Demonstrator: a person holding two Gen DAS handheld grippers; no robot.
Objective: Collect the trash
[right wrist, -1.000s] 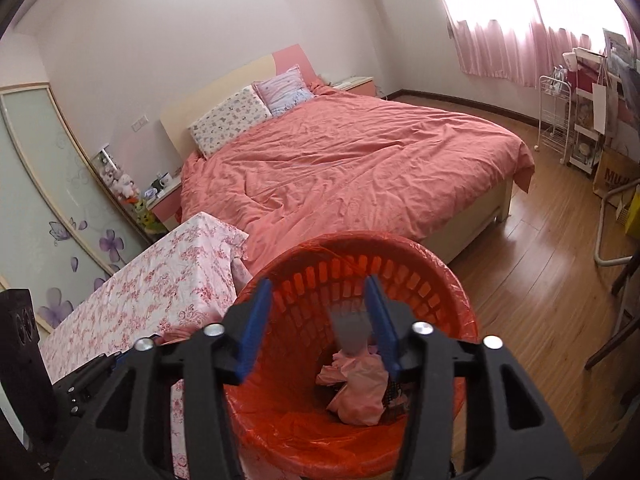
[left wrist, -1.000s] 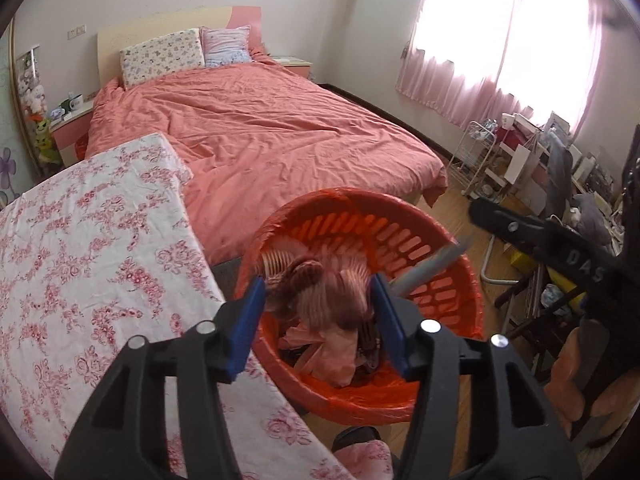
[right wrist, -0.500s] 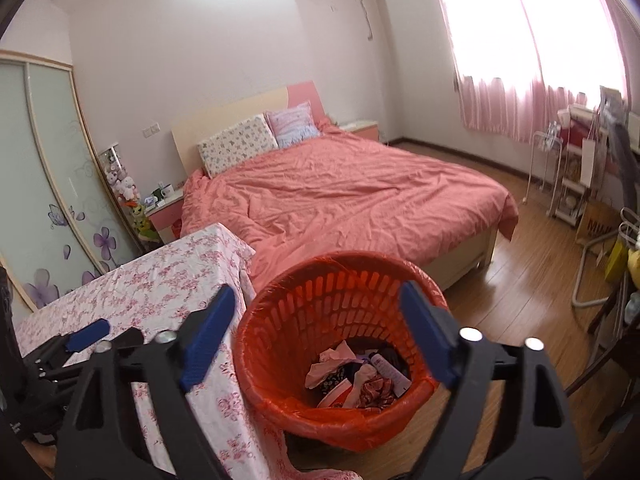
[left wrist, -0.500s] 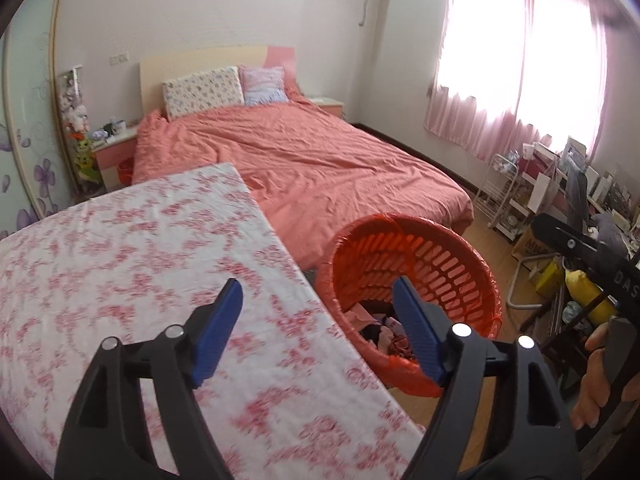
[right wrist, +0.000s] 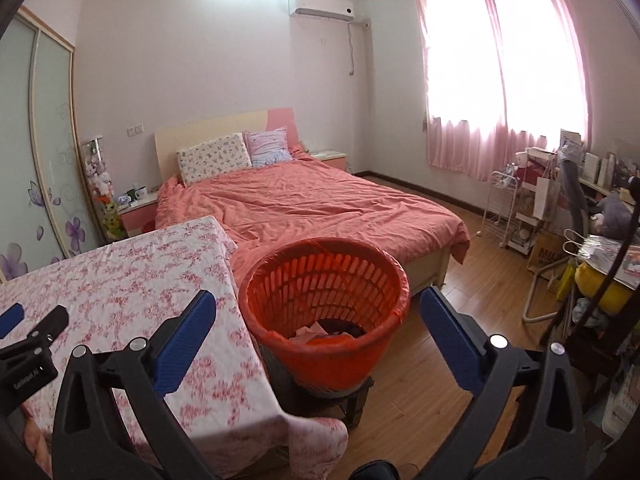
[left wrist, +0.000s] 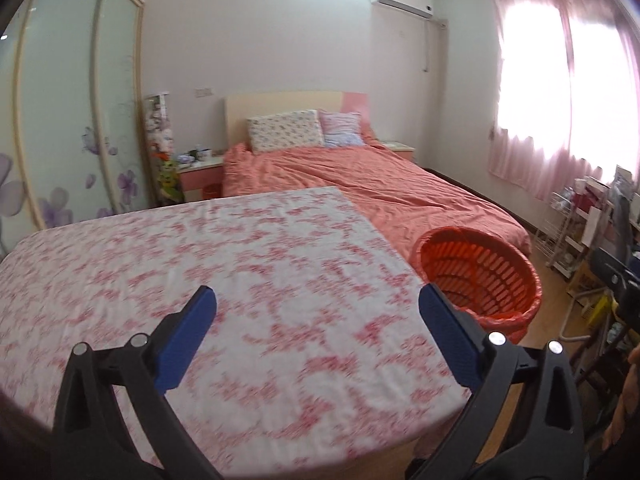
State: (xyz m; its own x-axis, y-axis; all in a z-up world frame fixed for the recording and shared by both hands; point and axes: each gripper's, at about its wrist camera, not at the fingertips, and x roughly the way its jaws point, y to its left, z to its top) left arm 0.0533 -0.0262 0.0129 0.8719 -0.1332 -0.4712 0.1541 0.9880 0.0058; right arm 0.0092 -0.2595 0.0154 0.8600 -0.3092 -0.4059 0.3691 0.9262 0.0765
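Observation:
The orange slatted basket (right wrist: 340, 364) stands on a low dark stool beside the table, with crumpled trash (right wrist: 316, 332) lying in its bottom. My right gripper (right wrist: 317, 296) hangs in front of it and above it, jaws opening wide with nothing between them. My left gripper (left wrist: 316, 292) is over the flower-patterned tablecloth (left wrist: 200, 248), its jaws also opening and empty. From there the basket (left wrist: 480, 276) sits off to the right past the table edge. In the right wrist view the left gripper (right wrist: 34, 318) shows at the left edge above the table (right wrist: 120, 272).
A bed with a salmon cover (right wrist: 304, 204) lies behind the basket and table. A sliding wardrobe (left wrist: 60, 140) lines the left wall. A white rack (right wrist: 504, 212) and a cluttered desk (right wrist: 600, 248) stand at the right, with wooden floor (right wrist: 460, 280) between. A hand (left wrist: 632, 364) shows at the right edge.
Both grippers held trash over the basket, then opened and drew back and up. The trash now lies in the basket. The left gripper swung left over the table.

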